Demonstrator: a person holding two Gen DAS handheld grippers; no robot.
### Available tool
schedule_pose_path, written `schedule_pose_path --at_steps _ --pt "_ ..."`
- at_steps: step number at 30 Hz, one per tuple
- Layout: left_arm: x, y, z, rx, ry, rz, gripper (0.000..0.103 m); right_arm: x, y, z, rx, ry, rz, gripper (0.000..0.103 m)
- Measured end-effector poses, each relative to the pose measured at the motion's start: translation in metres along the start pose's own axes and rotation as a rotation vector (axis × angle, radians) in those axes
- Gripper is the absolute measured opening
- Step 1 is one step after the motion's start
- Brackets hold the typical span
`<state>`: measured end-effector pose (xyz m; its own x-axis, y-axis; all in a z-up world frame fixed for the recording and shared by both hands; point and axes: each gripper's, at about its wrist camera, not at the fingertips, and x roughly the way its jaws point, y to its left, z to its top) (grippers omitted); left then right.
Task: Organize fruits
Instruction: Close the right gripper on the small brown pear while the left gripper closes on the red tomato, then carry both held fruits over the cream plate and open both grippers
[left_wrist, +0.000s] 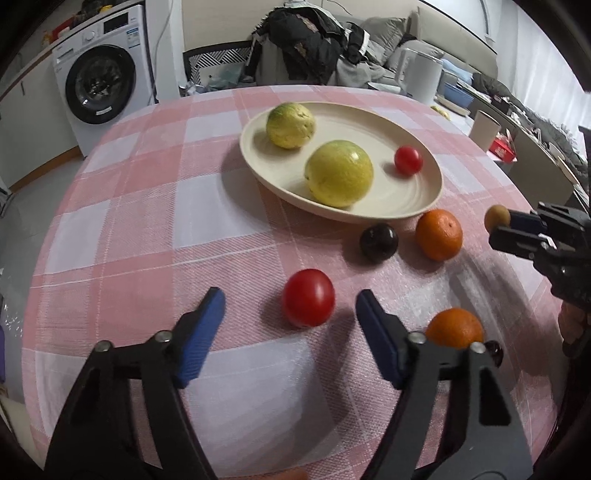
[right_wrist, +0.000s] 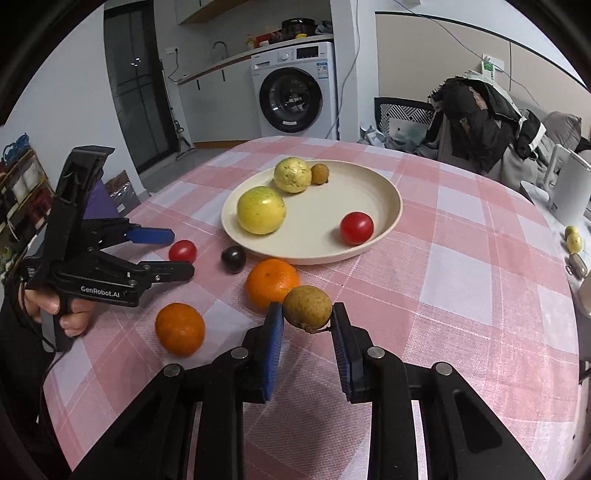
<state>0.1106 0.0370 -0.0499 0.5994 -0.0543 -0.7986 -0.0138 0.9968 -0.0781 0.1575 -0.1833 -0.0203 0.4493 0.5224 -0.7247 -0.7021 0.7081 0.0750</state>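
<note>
Straddling a red tomato (left_wrist: 308, 302) without touching it, the left gripper (left_wrist: 290, 314) stands half open; ahead, the plate (left_wrist: 424, 192) holds two yellow fruits and a small tomato. From the right wrist, the right gripper (right_wrist: 307, 317) pinches a brown fruit (right_wrist: 307, 307), and another brown fruit (right_wrist: 320, 173) shows on the plate's far edge.

My table (right_wrist: 461, 266), pink-checked cloth: cream plate (right_wrist: 384, 225), two oranges (right_wrist: 272, 282), one tomato (right_wrist: 182, 251), one dark plum (right_wrist: 233, 259) lie directly on it.
</note>
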Motion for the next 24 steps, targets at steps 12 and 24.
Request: schedule_pose_path --at_steps 12,24 --pt "-0.006 -0.006 -0.003 0.032 -0.024 -0.058 0.024 0.003 -0.005 -0.001 0.013 0.002 -0.003 0.027" --pt "-0.03 -0.014 0.007 0.035 -0.127 -0.055 0.024 -0.003 -0.008 0.005 0.049 -0.042 -0.026 0.027"
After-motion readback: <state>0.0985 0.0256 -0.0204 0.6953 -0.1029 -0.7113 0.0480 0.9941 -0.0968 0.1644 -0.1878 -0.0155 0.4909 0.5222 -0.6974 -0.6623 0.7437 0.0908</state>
